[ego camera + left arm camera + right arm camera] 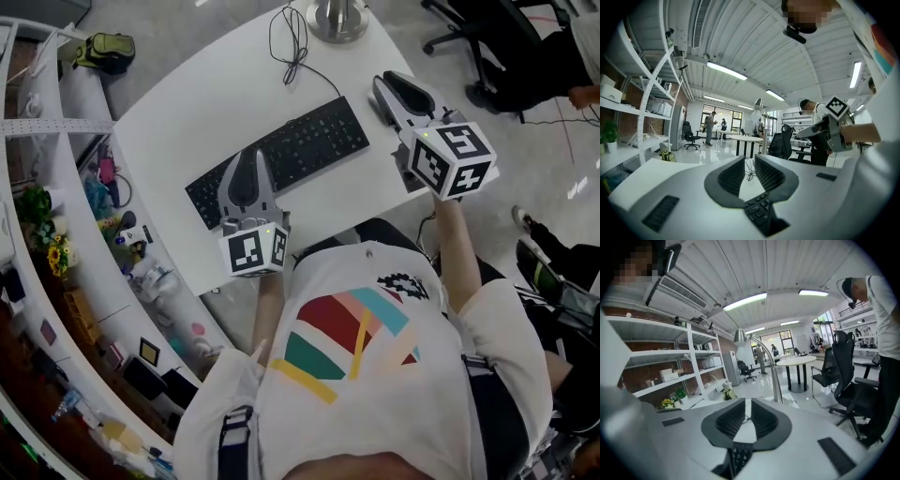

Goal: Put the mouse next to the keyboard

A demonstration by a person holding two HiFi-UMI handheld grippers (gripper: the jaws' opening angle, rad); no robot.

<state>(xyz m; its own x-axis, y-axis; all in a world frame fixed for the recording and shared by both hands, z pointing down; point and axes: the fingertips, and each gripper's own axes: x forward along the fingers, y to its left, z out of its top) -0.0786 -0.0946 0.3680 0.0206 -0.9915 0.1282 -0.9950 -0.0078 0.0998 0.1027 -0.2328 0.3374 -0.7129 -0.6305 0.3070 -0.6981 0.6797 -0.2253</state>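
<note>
**Worktop** (pixel 187 122): white, with rounded corners, seen from above. The person stands at its near edge.

**Keyboard** (pixel 300 150): black and full-size. It lies slantwise across the middle of the worktop, with its left end toward the near-left edge and its right end toward the right edge. Its keys also show low in the left gripper view (pixel 757 211).

**Cable** (pixel 292 47): thin and black, looped near the far edge. It runs to the keyboard's far right corner.

**Lamp** (pixel 337 19): a round metal base at the far edge. Its curved pole (pixel 773 376) rises ahead of the right gripper.

**Left gripper** (pixel 246 155): it hangs over the keyboard's left end, pointing at the far edge. Its jaws stand a little apart (pixel 749 159) with nothing between the pads, and bare worktop and the cable show through the gap. Its marker cube (pixel 253 251) hangs past the near edge.

**Right gripper** (pixel 386 82): it is at the right edge, just beside the keyboard's right end, and points toward the lamp. Its jaws are drawn close (pixel 746 400), with a thin strip of worktop showing between the pads. They clamp nothing.

**Mouse**: no view shows it plainly. A dark dotted thing (pixel 739 458) sits low under the right gripper's jaws. Whether it is the mouse or the keyboard's end cannot be told.

**Surroundings**: white shelving (pixel 47 187) curves past the left edge. An office chair (pixel 469 37) stands beyond the far right corner.
</note>
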